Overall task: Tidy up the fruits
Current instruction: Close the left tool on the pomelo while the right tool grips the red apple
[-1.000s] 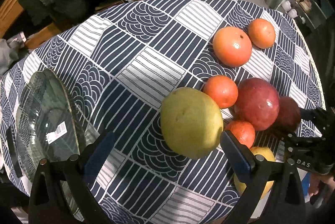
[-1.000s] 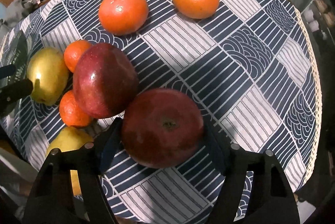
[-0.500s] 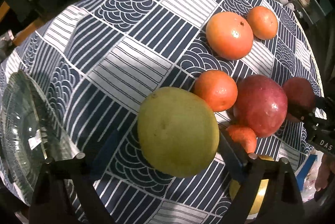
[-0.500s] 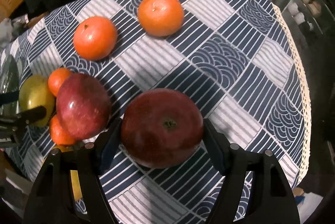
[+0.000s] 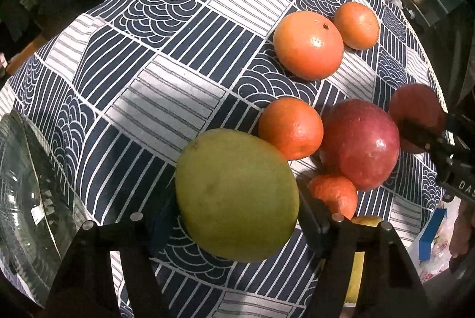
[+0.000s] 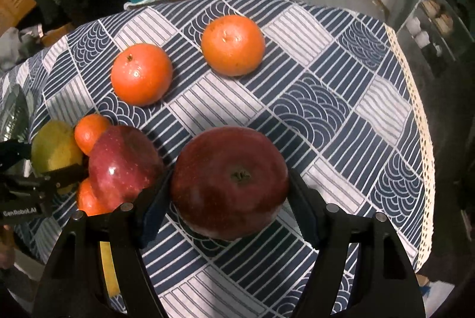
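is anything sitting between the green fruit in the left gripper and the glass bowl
Nothing visible does. The green fruit sits between the left gripper's jaws, and only bare tablecloth lies between it and the glass bowl at the left edge. The other fruits lie to its right.

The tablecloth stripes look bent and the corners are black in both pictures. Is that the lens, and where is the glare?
Yes: both wrist views are fisheye, curving the tablecloth stripes and blacking out the corners. Left wrist view: highlights on the red apple and grapefruit; the glass bowl shows reflections. Right wrist view: the apple in the right claw casts a shadow beneath it.
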`<state>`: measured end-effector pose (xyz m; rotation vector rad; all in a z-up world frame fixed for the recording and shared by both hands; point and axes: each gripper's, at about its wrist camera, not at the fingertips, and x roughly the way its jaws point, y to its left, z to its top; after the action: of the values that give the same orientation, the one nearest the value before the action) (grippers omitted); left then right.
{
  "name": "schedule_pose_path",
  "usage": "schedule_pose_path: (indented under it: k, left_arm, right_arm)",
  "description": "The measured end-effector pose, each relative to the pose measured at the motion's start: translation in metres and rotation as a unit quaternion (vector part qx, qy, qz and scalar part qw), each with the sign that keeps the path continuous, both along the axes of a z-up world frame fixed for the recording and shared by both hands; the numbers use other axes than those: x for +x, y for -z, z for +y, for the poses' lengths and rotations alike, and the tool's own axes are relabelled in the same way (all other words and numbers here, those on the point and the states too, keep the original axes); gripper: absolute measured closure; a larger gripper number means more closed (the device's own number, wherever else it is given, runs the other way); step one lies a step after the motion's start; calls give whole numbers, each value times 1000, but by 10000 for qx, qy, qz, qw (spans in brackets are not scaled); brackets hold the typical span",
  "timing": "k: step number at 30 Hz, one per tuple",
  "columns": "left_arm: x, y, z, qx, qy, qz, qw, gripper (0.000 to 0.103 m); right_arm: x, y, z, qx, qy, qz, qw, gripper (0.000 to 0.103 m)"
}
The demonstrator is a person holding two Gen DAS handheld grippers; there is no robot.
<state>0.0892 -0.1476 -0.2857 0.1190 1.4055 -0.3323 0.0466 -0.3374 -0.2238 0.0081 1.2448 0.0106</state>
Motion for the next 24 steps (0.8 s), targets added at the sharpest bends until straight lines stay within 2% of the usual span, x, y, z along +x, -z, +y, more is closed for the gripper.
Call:
schedule_pose_path:
  k: [8, 17, 24]
  left_arm:
    - [3, -19, 10, 41, -49, -311, 9995, 29]
    - [-25, -68, 20, -151, -222, -678, 9973, 29]
    - [-41, -109, 37, -256, -258, -1154, 9926, 29]
  right_arm:
    - [3, -24, 13, -59, -145, -413, 9990, 29]
    - [-2, -57, 28, 29, -266, -877, 9958, 29]
    - [-8, -90, 38, 60, -308, -1288, 9912, 29]
